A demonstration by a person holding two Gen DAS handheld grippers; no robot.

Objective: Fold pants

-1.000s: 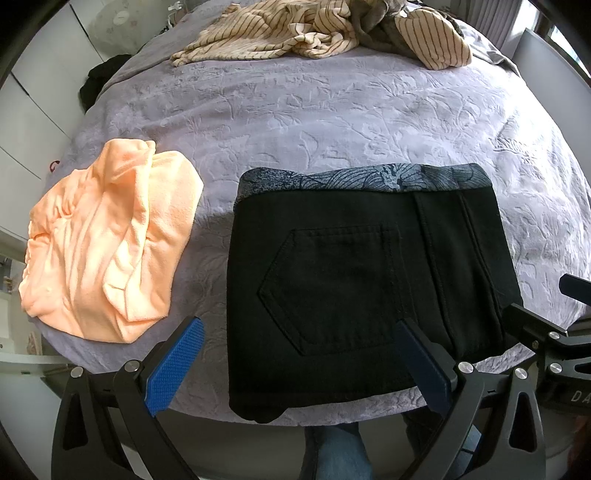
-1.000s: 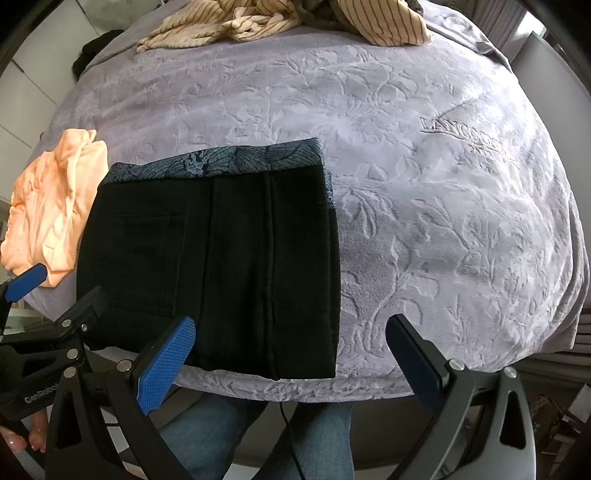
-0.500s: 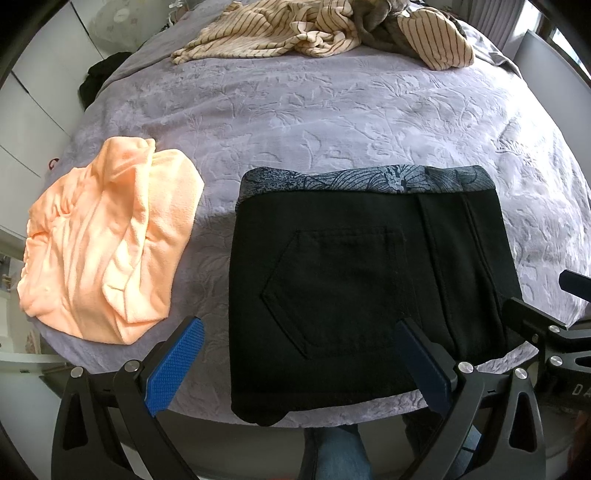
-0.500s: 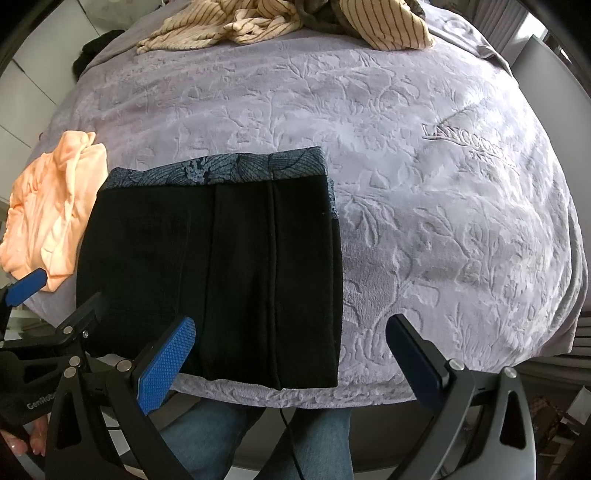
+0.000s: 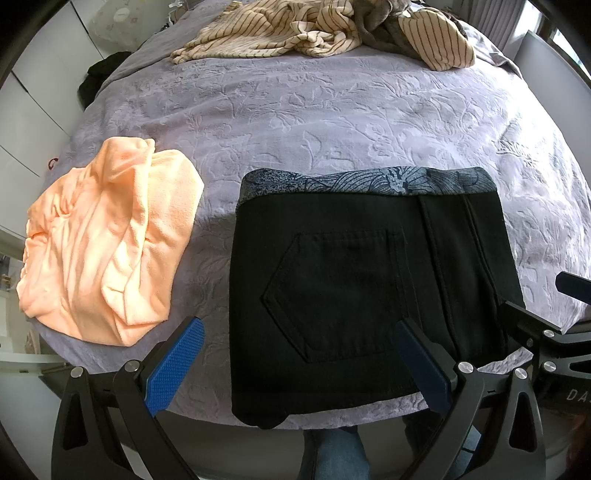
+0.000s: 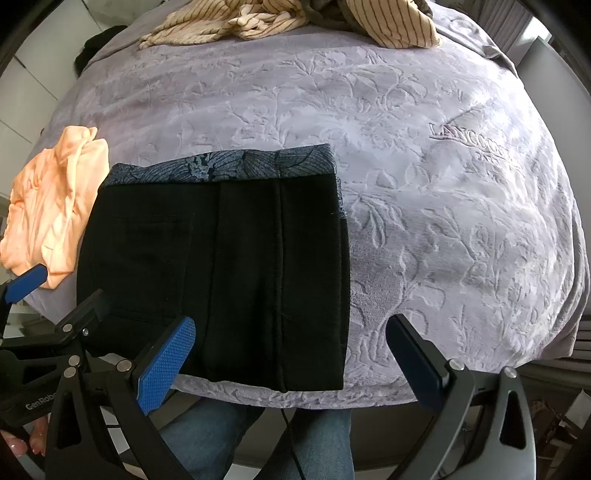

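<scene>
The black pants (image 5: 369, 288) lie folded into a flat rectangle at the near edge of the bed, with a blue-grey patterned waistband (image 5: 369, 182) along the far side and a back pocket facing up. In the right wrist view the same black pants (image 6: 221, 266) sit left of centre. My left gripper (image 5: 299, 369) hovers open over the near edge of the pants, holding nothing. My right gripper (image 6: 291, 362) stands open too, at the near right corner of the pants, empty.
An orange garment (image 5: 107, 243) lies crumpled left of the pants. Striped beige clothes (image 5: 321, 29) are heaped at the far side of the purple embossed bedspread (image 6: 443, 184). A person's jeans-clad legs (image 6: 258, 443) stand below the bed edge.
Both grippers stay open and have drifted back slightly from the bed; the pants appear a little farther away in both views. The pants have not moved.
</scene>
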